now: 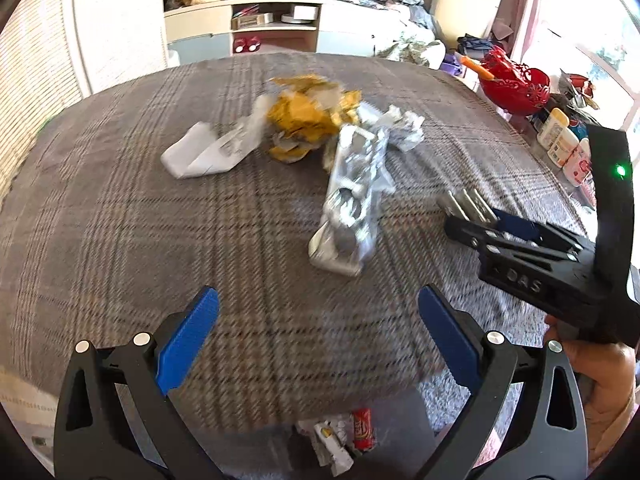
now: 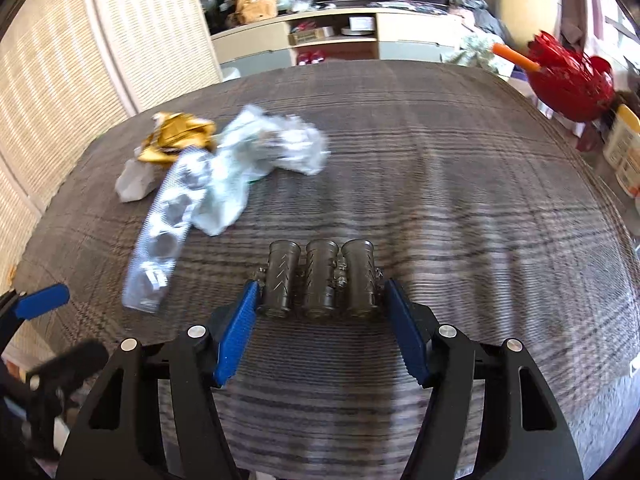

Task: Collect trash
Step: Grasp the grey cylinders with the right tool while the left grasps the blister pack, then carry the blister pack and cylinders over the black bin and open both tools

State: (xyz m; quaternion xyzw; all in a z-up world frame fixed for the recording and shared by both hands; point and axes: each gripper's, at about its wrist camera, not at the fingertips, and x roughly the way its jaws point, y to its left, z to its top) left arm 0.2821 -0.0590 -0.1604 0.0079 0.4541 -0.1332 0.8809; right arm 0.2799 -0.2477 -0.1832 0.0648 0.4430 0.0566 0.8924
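Observation:
Trash lies on a plaid-covered table (image 1: 120, 216): a clear plastic blister tray (image 1: 352, 200), yellow crumpled wrappers (image 1: 308, 116), white crumpled paper (image 1: 204, 156) and a white wad (image 1: 404, 124). My left gripper (image 1: 318, 328) is open and empty, above the table's near side. My right gripper (image 2: 320, 312) is shut on a dark plastic piece of three joined tubes (image 2: 320, 276), held just over the cloth. In the left wrist view the right gripper (image 1: 472, 216) shows at the right with the piece (image 1: 464, 204). The blister tray (image 2: 164, 224) and wrappers (image 2: 176, 136) lie to its left.
A red basket (image 1: 516, 84) and several small bottles (image 1: 560, 144) stand at the table's right edge. More wrappers (image 1: 344, 436) lie below the near edge. A shelf unit (image 1: 256, 28) stands beyond the table. A woven panel (image 2: 60, 60) is on the left.

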